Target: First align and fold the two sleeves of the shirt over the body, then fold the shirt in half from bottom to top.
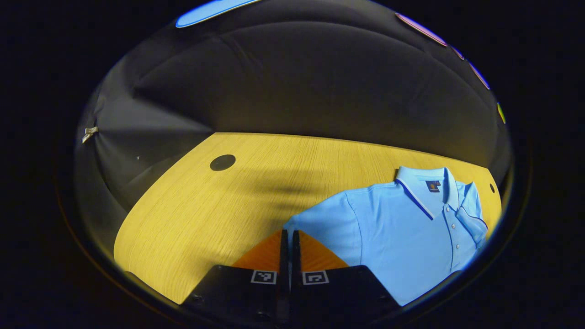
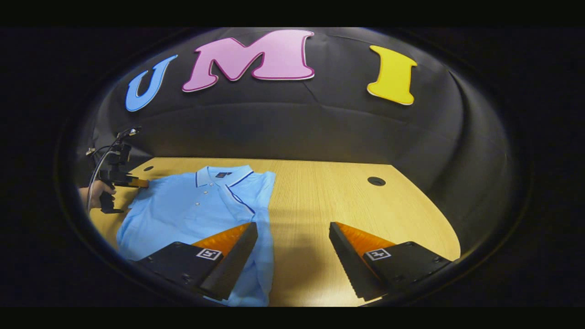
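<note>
— What's around me here?
— A wooden table (image 2: 320, 201) with pale yellow grain and a rounded edge. It has round dark holes (image 1: 222, 162) set into its top.
— And behind my table?
— Black cloth (image 1: 292, 82) hangs as a wall, creased and sagging. Light falls from above, and soft shadows (image 1: 274, 187) lie across the wood.

A recording booth rather than a lived-in room: draped black cloth wall (image 2: 320, 132) closes in behind a pale yellow wood-grain table (image 1: 205, 201) with a round black cable port (image 1: 222, 162), like an office desk, lit from above
</note>
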The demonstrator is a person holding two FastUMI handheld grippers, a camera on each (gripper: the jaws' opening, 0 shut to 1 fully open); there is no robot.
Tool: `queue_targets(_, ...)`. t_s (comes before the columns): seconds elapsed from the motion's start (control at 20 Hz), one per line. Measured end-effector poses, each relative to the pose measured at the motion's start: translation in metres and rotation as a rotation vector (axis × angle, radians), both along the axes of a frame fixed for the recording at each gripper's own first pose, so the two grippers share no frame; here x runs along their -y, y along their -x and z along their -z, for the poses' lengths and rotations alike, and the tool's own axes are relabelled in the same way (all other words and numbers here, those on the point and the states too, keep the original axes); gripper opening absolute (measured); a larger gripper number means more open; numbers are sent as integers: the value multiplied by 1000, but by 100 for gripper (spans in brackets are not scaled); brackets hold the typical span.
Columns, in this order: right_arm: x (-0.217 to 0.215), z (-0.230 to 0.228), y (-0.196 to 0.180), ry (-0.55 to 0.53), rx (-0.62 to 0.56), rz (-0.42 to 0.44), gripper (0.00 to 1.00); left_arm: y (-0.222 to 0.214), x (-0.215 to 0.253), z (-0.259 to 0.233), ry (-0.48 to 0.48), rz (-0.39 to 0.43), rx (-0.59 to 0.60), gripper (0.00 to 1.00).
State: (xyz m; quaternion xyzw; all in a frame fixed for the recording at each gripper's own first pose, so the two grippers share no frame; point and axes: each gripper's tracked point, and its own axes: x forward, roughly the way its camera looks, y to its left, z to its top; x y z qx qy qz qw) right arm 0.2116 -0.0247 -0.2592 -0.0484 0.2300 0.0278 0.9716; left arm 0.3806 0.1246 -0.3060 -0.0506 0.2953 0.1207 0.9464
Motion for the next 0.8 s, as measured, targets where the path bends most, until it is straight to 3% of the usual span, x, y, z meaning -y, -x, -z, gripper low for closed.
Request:
queue_targets(0.25, 5, -1, 13, 0, -1, -1, 97, -5, 23, -29, 10, -42, 42, 6)
queue_targets(0.55, 13, -3, 29, -27, -9, 51, 98, -27, 133, -77, 140, 117, 127, 6)
queue_targets(0.75, 18, -4, 41, -46, -12, 76, 97, -20, 212, -91, 257, 245, 160, 5)
queue_targets(0.8, 19, -5, 45, -43, -10, 79, 98, -15, 224, -99, 287, 272, 186, 23)
